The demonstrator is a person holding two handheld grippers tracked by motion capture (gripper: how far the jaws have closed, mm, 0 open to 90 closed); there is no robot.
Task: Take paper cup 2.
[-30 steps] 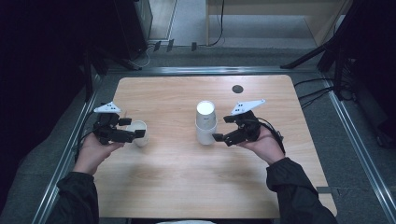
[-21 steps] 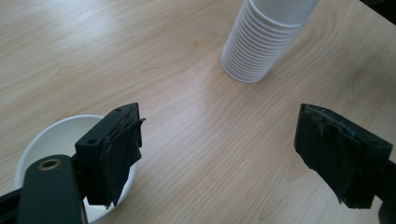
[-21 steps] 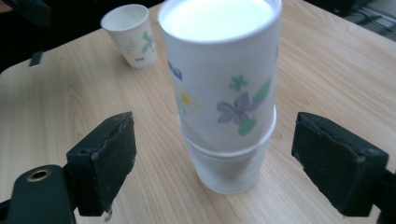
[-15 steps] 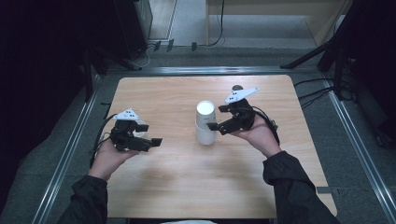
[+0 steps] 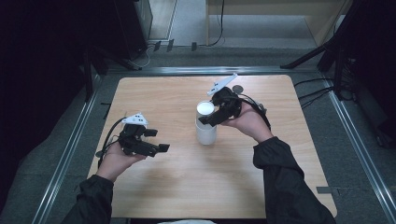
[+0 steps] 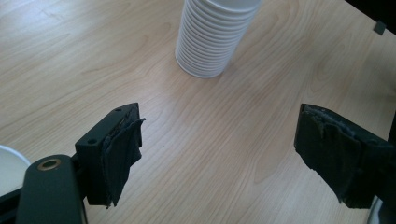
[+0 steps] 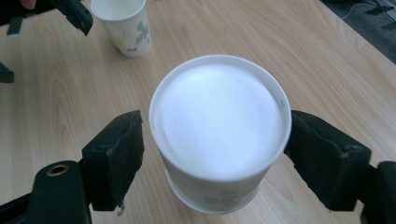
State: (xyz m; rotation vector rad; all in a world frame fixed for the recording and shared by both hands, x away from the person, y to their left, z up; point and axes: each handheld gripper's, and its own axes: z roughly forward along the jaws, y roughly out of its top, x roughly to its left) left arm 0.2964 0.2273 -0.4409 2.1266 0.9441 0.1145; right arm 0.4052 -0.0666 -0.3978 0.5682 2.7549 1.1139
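Observation:
A tall stack of white paper cups (image 5: 206,133) stands mid-table. My right gripper (image 5: 205,115) reaches its top from the right. In the right gripper view the top cup (image 7: 219,121) sits between the jaws of this gripper (image 7: 215,149), which have just been closing. The right pad meets the rim; a thin gap shows at the left pad. My left gripper (image 5: 158,140) hovers open over bare wood left of the stack (image 6: 210,42), nothing between its jaws (image 6: 217,158). A single leaf-printed cup (image 7: 123,28) stands by the left gripper (image 7: 70,11); its rim (image 6: 7,170) shows beside the left jaw.
A small dark round object (image 5: 238,87) lies near the far edge of the wooden table (image 5: 187,186). Metal rails (image 5: 70,144) run along both sides, and cables trail on the floor to the right (image 5: 317,88).
My right gripper rose from beside the stack's lower part to its top, and its jaws narrowed around the top cup. My left gripper moved away from the single cup, nearer and toward the middle.

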